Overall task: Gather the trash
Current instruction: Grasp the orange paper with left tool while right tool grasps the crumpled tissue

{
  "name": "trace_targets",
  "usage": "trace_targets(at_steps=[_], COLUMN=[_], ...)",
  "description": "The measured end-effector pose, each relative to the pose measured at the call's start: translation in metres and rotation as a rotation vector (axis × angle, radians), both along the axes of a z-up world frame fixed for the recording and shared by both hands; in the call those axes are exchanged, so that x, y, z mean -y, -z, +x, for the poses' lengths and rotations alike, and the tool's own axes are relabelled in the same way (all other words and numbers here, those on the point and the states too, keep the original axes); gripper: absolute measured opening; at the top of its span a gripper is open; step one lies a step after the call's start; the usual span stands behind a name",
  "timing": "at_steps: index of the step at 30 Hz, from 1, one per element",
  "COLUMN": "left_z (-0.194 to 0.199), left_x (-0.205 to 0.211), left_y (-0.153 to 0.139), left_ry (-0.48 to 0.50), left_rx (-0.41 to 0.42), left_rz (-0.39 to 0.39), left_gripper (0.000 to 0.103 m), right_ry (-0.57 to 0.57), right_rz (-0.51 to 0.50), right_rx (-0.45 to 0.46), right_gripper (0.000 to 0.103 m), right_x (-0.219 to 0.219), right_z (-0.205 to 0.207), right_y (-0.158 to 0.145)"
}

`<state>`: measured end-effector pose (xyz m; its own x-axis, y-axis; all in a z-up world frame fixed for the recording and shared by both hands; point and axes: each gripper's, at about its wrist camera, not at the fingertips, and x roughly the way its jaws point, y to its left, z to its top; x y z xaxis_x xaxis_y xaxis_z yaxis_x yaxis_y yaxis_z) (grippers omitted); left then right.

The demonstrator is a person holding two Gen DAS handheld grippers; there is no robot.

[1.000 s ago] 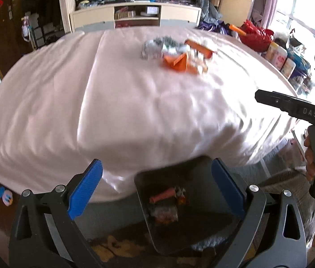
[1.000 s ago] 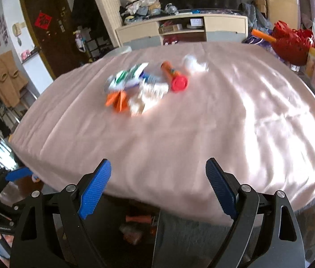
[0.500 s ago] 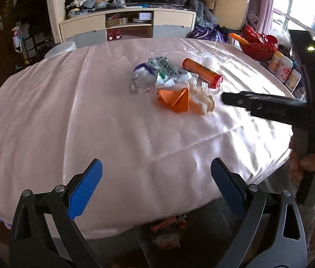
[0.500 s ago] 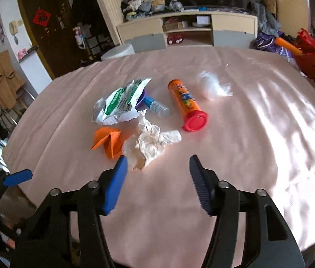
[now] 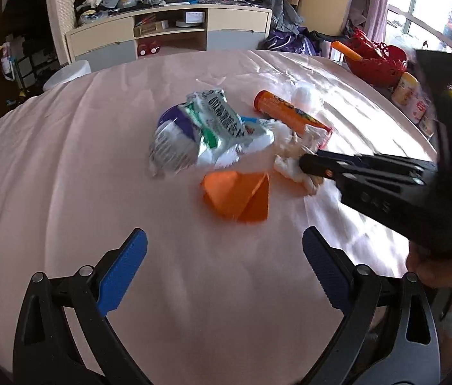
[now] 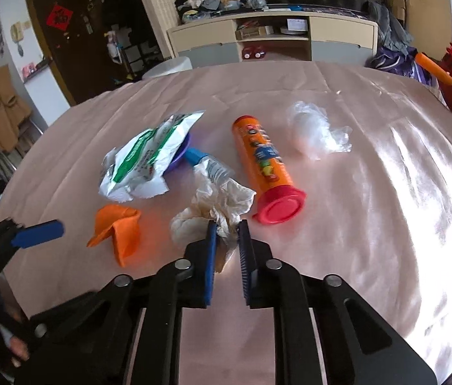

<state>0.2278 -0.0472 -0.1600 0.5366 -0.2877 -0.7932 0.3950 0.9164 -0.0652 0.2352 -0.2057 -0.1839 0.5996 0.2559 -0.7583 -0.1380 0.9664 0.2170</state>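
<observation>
right gripper (image 6: 226,234): jaws just closed, pinching crumpled tissue (image 6: 213,208) | left gripper (image 5: 222,256): wide, seemingly empty

round table under a pink satin cloth (image 6: 370,224); behind it a cream-and-grey sideboard (image 6: 274,41) heaped with clothes. dark door (image 6: 62,32) at left; daylight enters through the window (image 5: 418,29) at right.

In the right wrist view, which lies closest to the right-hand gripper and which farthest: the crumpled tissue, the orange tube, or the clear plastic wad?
1. Crumpled tissue: pinched between the right gripper fingers.
2. Orange tube: just right of the tissue, red cap end nearest.
3. Clear plastic wad: farther back, to the right of the tube.
</observation>
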Motion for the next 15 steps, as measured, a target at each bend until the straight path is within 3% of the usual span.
trace_targets(at_steps=[8, 11, 12, 15], left_z=[0.026, 0.028, 0.028, 0.025], left_x=[0.016, 0.020, 0.020, 0.018], left_y=[0.012, 0.011, 0.010, 0.008], left_ry=[0.010, 0.008, 0.007, 0.012], left_rx=[-0.010, 0.011, 0.014, 0.008], left_rz=[-0.008, 0.008, 0.012, 0.011], left_gripper=[0.078, 0.057, 0.045, 0.040], right_ry=[0.017, 0.019, 0.017, 0.009], right_rz=[0.024, 0.018, 0.017, 0.020], right_rx=[0.002, 0.007, 0.008, 0.010], right_gripper=[0.012, 0.012, 0.011, 0.011], right_x=[0.013, 0.011, 0.012, 0.010], right_z=[-0.009, -0.011, -0.011, -0.015], right_y=[0.000, -0.001, -0.001, -0.003])
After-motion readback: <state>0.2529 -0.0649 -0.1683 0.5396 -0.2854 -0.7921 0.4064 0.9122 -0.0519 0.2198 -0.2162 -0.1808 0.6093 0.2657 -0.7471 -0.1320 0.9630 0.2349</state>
